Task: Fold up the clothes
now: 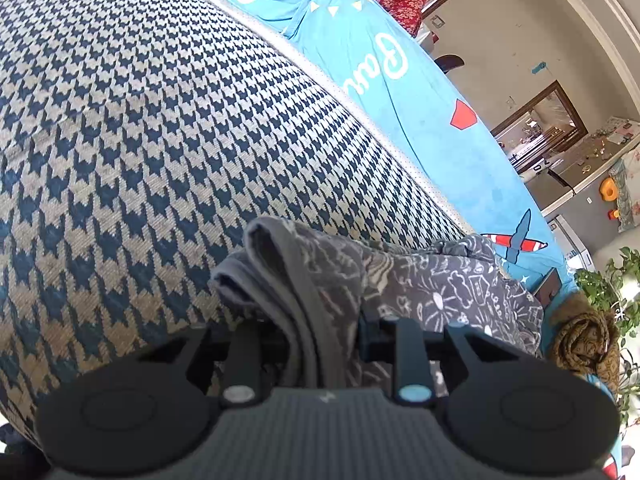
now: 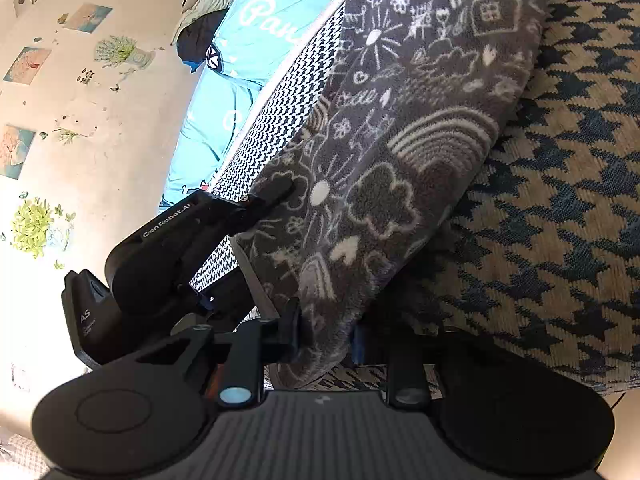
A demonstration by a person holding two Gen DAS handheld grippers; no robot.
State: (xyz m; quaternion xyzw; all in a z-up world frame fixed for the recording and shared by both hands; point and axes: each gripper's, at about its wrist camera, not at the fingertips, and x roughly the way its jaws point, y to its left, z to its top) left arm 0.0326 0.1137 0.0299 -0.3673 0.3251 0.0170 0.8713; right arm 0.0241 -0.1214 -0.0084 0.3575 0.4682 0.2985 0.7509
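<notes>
The dark grey fleece garment printed with white doodles of houses, clouds and rainbows (image 2: 400, 152) lies bunched in a long roll on the blue-and-beige houndstooth woven cover (image 1: 160, 140). In the right wrist view its long axis runs from about 7 o'clock, at the gripper, up to about 1 o'clock.

The right gripper (image 2: 324, 336) has its jaws drawn narrow on the near end of this roll, with the fleece pinched between them. The left gripper (image 1: 320, 332) is likewise narrow, clamping a doubled grey edge of the same garment, which rises toward 12 o'clock and trails away toward 3 o'clock. In the right wrist view the left gripper sits at about 9 o'clock, just beside the right.

Both grippers hold the same near end, so the free length lies away from them. The coming fold likely turns on carrying this end along that axis toward 1 o'clock.
</notes>
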